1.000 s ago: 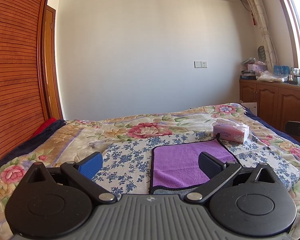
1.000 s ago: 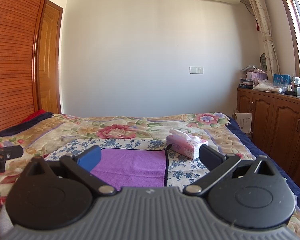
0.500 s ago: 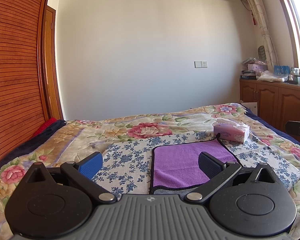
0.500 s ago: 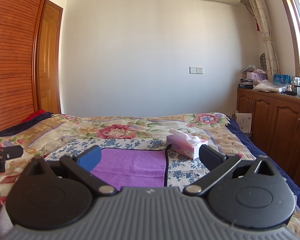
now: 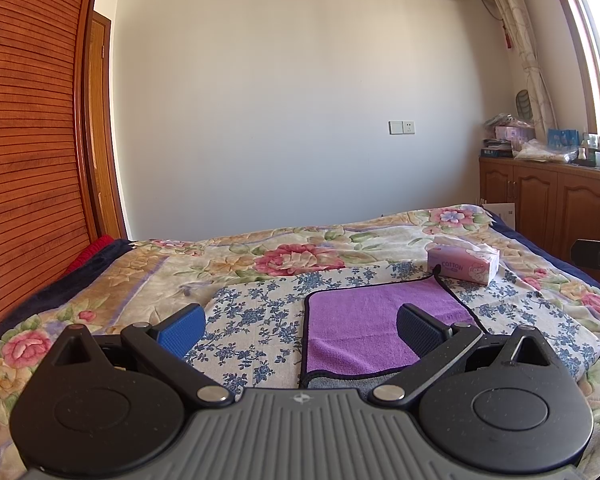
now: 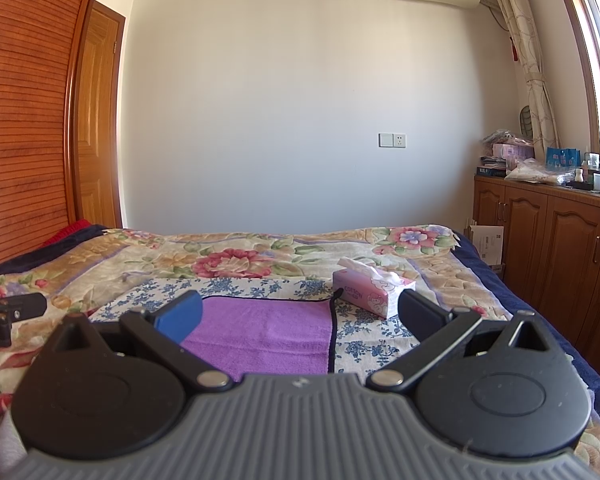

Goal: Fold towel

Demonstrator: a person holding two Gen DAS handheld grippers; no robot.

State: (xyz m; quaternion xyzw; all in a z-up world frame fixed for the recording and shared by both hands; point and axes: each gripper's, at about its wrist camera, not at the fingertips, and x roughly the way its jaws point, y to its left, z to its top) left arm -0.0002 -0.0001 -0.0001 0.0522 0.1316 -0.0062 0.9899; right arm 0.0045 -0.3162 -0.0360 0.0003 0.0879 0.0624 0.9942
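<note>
A purple towel (image 5: 364, 320) with a dark border lies flat on a blue-flowered cloth (image 5: 256, 320) on the bed. It also shows in the right wrist view (image 6: 268, 332). My left gripper (image 5: 300, 330) is open and empty, held above the near edge of the bed, over the towel's left edge. My right gripper (image 6: 300, 316) is open and empty, over the towel's right edge. A grey underside of the towel (image 5: 340, 382) shows at its near edge.
A pink tissue box (image 5: 462, 264) stands just beyond the towel's far right corner, also in the right wrist view (image 6: 370, 294). A floral bedspread (image 5: 148, 276) covers the bed. A wooden cabinet (image 6: 548, 248) stands to the right, a wooden wardrobe (image 5: 24, 160) to the left.
</note>
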